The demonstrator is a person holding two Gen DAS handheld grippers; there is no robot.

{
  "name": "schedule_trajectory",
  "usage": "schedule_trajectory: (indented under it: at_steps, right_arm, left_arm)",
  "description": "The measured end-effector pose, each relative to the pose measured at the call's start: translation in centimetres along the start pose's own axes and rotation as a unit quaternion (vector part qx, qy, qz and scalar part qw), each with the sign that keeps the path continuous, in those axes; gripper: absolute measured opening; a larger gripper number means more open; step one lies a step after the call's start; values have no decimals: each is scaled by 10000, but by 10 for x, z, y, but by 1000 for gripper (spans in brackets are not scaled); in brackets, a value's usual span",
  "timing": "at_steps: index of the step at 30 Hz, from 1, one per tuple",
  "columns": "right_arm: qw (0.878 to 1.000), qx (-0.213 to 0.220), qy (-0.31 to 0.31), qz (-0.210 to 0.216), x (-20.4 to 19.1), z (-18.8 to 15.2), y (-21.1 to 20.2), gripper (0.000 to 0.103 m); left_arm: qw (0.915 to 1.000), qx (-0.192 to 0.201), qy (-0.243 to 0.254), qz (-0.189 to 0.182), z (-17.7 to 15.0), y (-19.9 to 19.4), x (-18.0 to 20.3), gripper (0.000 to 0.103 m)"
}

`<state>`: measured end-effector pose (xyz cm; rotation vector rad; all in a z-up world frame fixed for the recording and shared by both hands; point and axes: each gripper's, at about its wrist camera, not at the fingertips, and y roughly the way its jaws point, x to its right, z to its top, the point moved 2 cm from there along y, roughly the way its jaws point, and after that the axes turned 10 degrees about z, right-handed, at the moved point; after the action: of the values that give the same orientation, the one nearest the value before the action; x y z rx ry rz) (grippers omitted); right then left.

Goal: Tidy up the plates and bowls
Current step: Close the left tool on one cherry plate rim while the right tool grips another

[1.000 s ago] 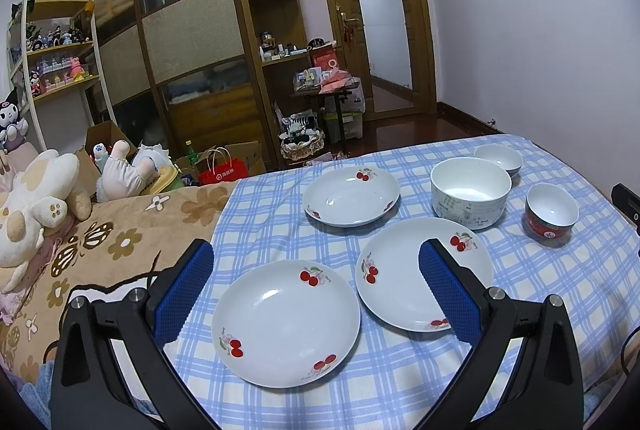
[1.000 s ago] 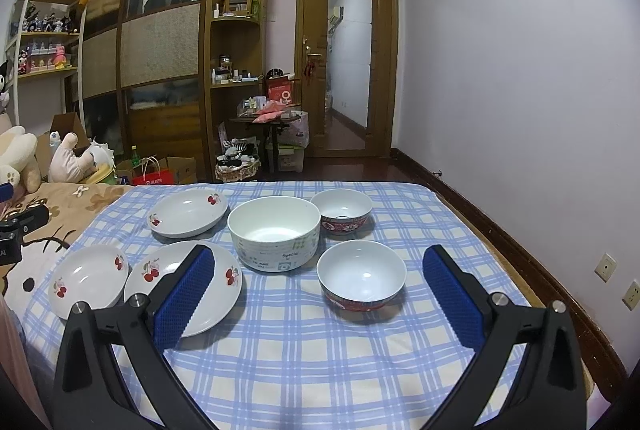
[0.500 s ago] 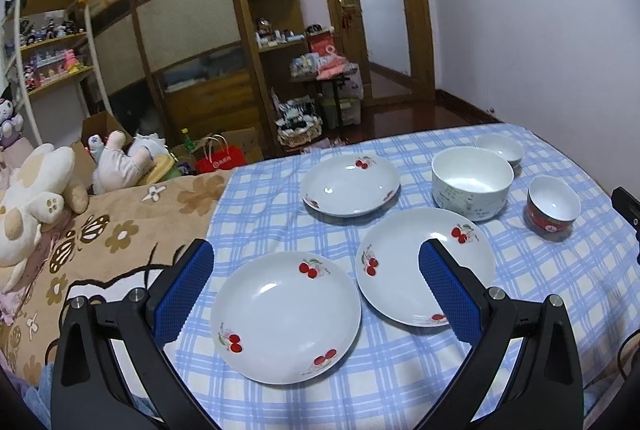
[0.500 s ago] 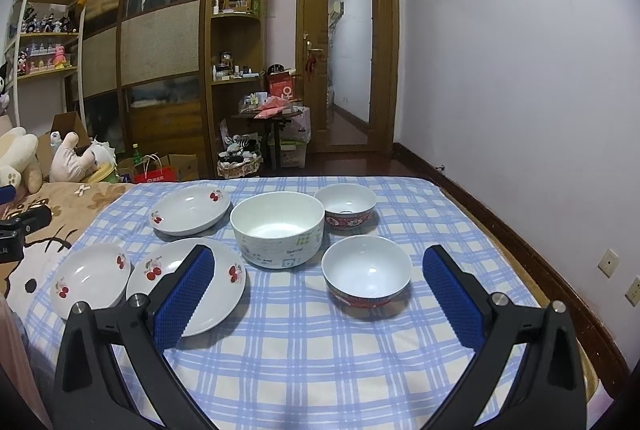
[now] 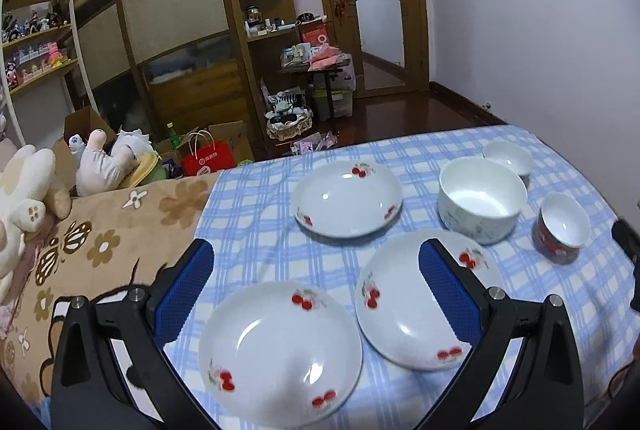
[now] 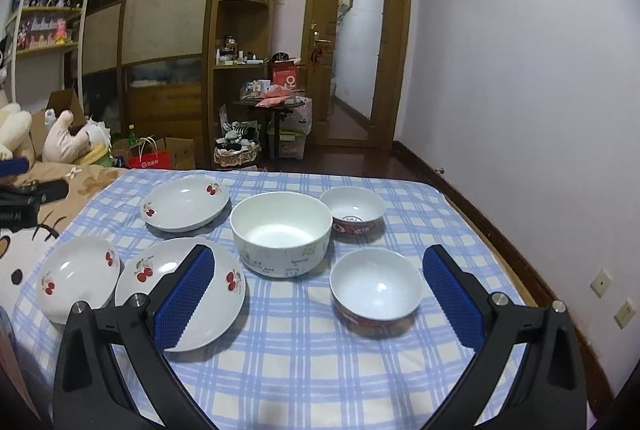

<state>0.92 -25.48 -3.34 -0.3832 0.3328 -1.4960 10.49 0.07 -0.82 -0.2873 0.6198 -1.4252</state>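
Three white cherry-print plates lie on the blue checked cloth (image 5: 256,222): a near plate (image 5: 280,350), a right plate (image 5: 404,314) and a far plate (image 5: 347,197). Beside them stand a large white bowl (image 5: 482,203), a red-sided bowl (image 5: 562,228) and a small far bowl (image 5: 508,157). My left gripper (image 5: 316,284) hangs open above the near plate, holding nothing. In the right wrist view my right gripper (image 6: 316,286) is open over the cloth, with the near red-sided bowl (image 6: 376,288) between its fingers' lines, the large bowl (image 6: 281,232) and a far red bowl (image 6: 353,207) beyond.
A brown flowered blanket (image 5: 100,246) with plush toys (image 5: 24,185) lies left of the cloth. Beyond the table's far edge are a wooden wardrobe (image 6: 168,29), a red bag (image 5: 206,159) and a cluttered small table (image 6: 276,105). A bare wall (image 6: 520,69) runs along the right.
The left gripper has moved forward and lower toward the plates, which look larger now. The right gripper has eased slightly forward and down toward the bowls. Nothing was grasped.
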Motion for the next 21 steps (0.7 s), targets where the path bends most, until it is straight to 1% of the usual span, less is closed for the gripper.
schedule_trajectory:
  at_steps: [4,7,11,15,21]
  right_arm:
    - [9999,-38,43,89,-3,8,16,103]
    - [9997,-73,140,208,-6,13,29,103]
    - [9991,-206,206,305,-14,17,48,103]
    - [9973,-390,417,472,-20,16,68,103]
    - [9922,-737,680,738,-32,4,95,103]
  left_arm:
    - [10000,-26,45,22,16,18,0,101]
    - [9999,-149,-8,69,25,34,-1,101]
    - [9992,-375,93,-43,32,60,5,101]
    - [9973,-658,212,-246,26,85,15,101]
    - [9929,-990,483,-438,4,112,32,101]
